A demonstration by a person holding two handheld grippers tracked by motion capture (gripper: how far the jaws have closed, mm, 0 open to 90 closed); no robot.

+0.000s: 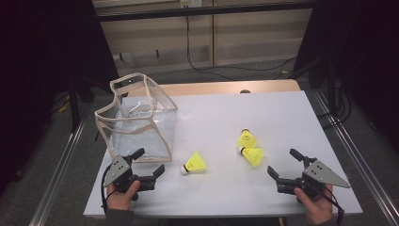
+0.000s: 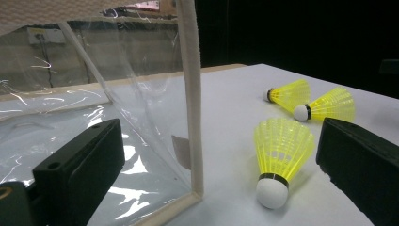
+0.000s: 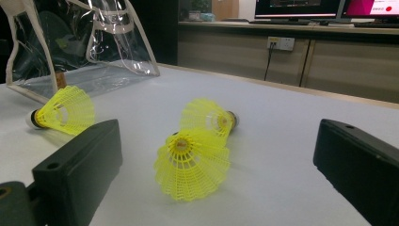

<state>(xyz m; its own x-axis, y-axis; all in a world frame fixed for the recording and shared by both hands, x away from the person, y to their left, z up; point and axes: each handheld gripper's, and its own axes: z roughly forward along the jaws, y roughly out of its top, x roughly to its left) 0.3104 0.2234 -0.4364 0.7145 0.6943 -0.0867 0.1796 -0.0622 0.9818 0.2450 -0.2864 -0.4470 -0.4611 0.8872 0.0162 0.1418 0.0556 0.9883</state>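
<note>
Three yellow shuttlecocks lie on the white tabletop (image 1: 282, 117). One shuttlecock (image 1: 195, 163) (image 2: 281, 150) lies near the left, and a pair (image 1: 247, 139) (image 1: 252, 156) lies right of centre. A clear plastic bag with beige trim (image 1: 136, 117) (image 2: 70, 94) stands open at the left. My left gripper (image 1: 150, 161) (image 2: 221, 136) is open at the bag's near corner, holding nothing. The near shuttlecock lies just ahead of its right jaw. My right gripper (image 1: 283, 162) (image 3: 219, 141) is open and points at the pair (image 3: 192, 162) (image 3: 207, 115), with nothing between its jaws.
A wooden strip (image 1: 226, 87) borders the table's far edge. Metal rails (image 1: 61, 160) (image 1: 357, 150) run along both sides. Cables (image 1: 226, 70) lie on the floor beyond. A cabinet with a wall socket (image 3: 280, 43) stands behind the table.
</note>
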